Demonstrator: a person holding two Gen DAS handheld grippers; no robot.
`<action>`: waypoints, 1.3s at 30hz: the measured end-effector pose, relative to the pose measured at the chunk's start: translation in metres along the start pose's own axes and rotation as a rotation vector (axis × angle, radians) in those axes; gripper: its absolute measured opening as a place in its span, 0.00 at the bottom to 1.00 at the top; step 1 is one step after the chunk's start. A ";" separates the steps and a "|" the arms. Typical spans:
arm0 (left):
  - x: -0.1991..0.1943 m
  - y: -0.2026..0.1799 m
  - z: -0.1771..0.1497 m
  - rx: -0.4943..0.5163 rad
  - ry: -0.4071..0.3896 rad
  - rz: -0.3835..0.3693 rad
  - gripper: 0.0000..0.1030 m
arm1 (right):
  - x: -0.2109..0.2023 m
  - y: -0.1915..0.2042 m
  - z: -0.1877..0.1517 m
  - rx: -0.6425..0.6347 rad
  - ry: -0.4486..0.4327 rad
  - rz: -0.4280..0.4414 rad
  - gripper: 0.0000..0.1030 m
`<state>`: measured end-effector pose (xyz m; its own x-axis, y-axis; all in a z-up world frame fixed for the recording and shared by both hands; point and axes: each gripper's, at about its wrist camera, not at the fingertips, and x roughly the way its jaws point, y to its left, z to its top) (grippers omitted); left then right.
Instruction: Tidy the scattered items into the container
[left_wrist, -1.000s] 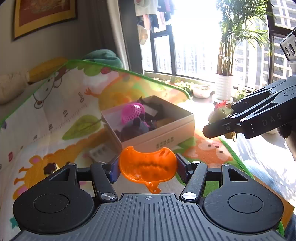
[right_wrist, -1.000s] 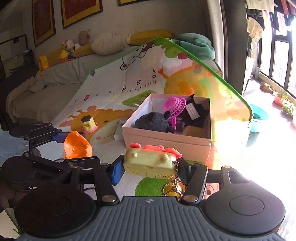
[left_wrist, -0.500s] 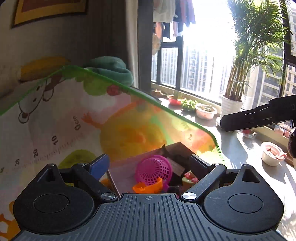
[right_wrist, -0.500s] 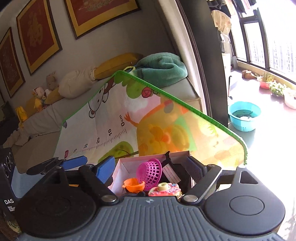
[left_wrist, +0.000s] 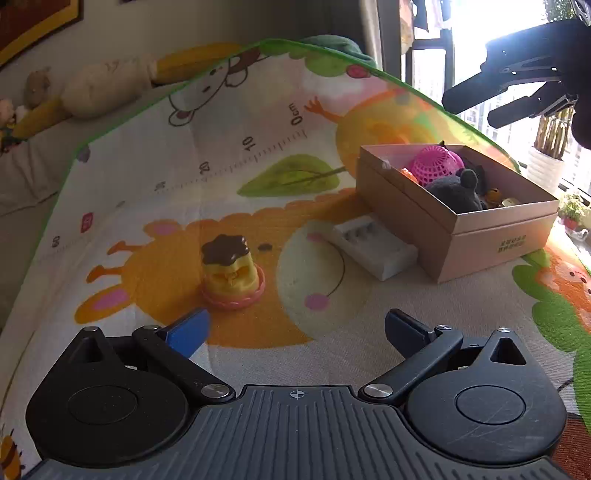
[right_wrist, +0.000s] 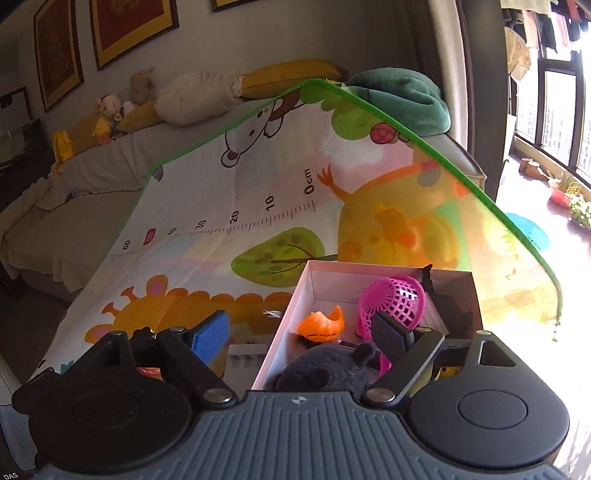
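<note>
My left gripper (left_wrist: 295, 328) hovers low over the play mat with nothing between its fingers, and its jaws are opening wide. A yellow pudding toy (left_wrist: 231, 273) with a brown top stands just ahead of its blue left pad. The cardboard box (left_wrist: 476, 236) sits to the right, holding a pink basket (left_wrist: 436, 164) and a grey plush (left_wrist: 458, 192). My right gripper (right_wrist: 301, 334) is open and empty above the box (right_wrist: 332, 280). Below it lie an orange shell (right_wrist: 321, 325), the pink basket (right_wrist: 391, 299) and the grey plush (right_wrist: 325, 373). The right gripper (left_wrist: 469, 112) also shows at the left view's top right.
A white moulded tray (left_wrist: 375, 245) lies on the mat against the box's left side. The cartoon play mat (left_wrist: 258, 173) covers a sofa, with cushions and soft toys (right_wrist: 110, 110) along the back. A green blanket (right_wrist: 402, 96) lies at the far corner. Windows and potted plants are to the right.
The left gripper dropped the orange shell into the box, opened, and swung left and down toward the pudding toy. The right gripper moved over the box and let go of the yellow toy.
</note>
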<state>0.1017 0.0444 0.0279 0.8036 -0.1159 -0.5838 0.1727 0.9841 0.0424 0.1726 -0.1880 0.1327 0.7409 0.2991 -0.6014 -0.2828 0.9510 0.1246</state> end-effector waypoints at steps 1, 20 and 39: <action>0.000 0.005 -0.004 -0.024 -0.004 0.003 1.00 | 0.007 0.014 -0.002 -0.032 0.018 0.009 0.82; -0.001 0.038 -0.021 -0.248 -0.036 -0.081 1.00 | 0.182 0.100 0.013 -0.274 0.603 -0.144 0.67; -0.001 0.061 -0.026 -0.372 -0.043 -0.100 1.00 | 0.039 0.110 -0.091 -0.520 0.450 0.082 0.47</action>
<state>0.0963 0.1079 0.0098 0.8180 -0.2115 -0.5350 0.0395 0.9484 -0.3146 0.1154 -0.0782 0.0511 0.4112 0.2005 -0.8892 -0.6658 0.7323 -0.1428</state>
